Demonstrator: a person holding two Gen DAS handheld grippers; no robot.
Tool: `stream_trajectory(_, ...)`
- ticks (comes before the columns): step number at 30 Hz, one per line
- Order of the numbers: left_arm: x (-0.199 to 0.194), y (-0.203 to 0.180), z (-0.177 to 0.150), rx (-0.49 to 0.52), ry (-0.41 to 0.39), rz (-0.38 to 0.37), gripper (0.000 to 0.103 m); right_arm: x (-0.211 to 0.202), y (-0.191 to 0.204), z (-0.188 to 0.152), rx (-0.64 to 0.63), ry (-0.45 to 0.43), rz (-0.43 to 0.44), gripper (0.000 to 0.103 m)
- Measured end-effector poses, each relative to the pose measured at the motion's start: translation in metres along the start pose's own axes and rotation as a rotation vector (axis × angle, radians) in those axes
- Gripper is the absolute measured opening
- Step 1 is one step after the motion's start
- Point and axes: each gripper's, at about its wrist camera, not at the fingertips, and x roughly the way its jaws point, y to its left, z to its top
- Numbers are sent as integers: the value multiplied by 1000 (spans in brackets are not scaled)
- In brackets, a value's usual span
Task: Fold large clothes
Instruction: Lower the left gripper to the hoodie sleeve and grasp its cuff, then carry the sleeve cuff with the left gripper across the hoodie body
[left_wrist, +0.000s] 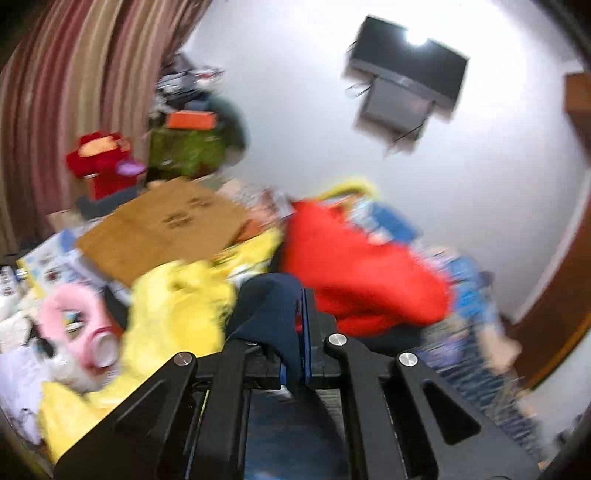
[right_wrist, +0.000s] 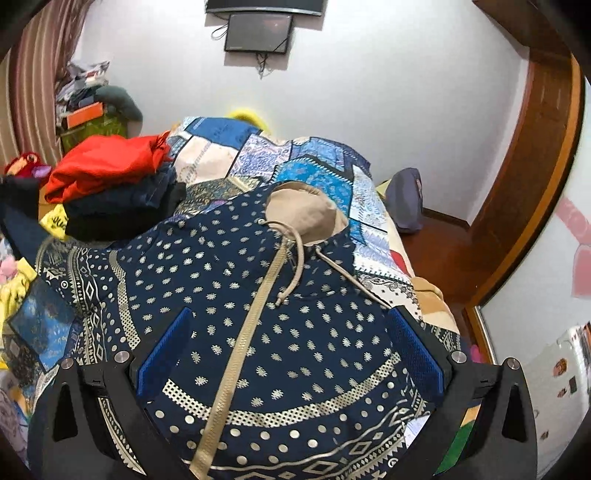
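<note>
Right wrist: one hoodie (right_wrist: 280, 325) lay flat on the quilt (right_wrist: 258, 155); right gripper (right_wrist: 290, 354) was spread above it.
Left wrist: left gripper (left_wrist: 295, 325) pinched one dark cloth (left_wrist: 271, 306); blurred.
Only left: one cardboard (left_wrist: 162, 225).

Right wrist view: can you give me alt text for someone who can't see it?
The right tool, jaws wide open, hovers over a navy hoodie with a silver pattern, spread front up on a patchwork bedspread. Its beige zipper is closed, and a stack of red and dark folded clothes sits at upper left.
</note>
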Motion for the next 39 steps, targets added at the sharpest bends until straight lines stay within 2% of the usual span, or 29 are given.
stream_trajectory(5, -13, -75, 24, -4, 8, -188, 5, -7, -22, -8, 46, -14, 3, 103)
stream_trajectory(9, -15, -134, 28, 16, 18, -295, 5, -16, -46, -15, 97, -41, -22, 103)
stream_trajectory(11, -10, -164, 25, 31, 49, -349, 5, -19, -62, -19, 134, -46, -25, 103)
stream_trajectory(13, -1, -195, 15, 58, 91, -388, 5, -21, -74, -22, 161, -37, -25, 103)
stream_trajectory(17, 10, -258, -19, 173, 196, -432, 5, -20, -98, -32, 200, -15, -65, 103)
stream_trajectory(22, 13, -321, -80, 371, 324, -476, 5, -17, -118, -47, 238, 21, -101, 103)
stream_trajectory(28, 23, -352, -152, 516, 485, -476, 5, -17, -122, -57, 240, 41, -98, 103)
stream_trajectory(31, 27, -357, -180, 551, 573, -496, 5, -17, -122, -56, 230, 40, -98, 103)
stream_trajectory(34, 26, -359, -204, 603, 670, -523, 5, -18, -119, -53, 224, 29, -84, 103)
stream_trajectory(39, 16, -355, -221, 686, 769, -552, 6, -18, -115, -49, 237, 28, -41, 103)
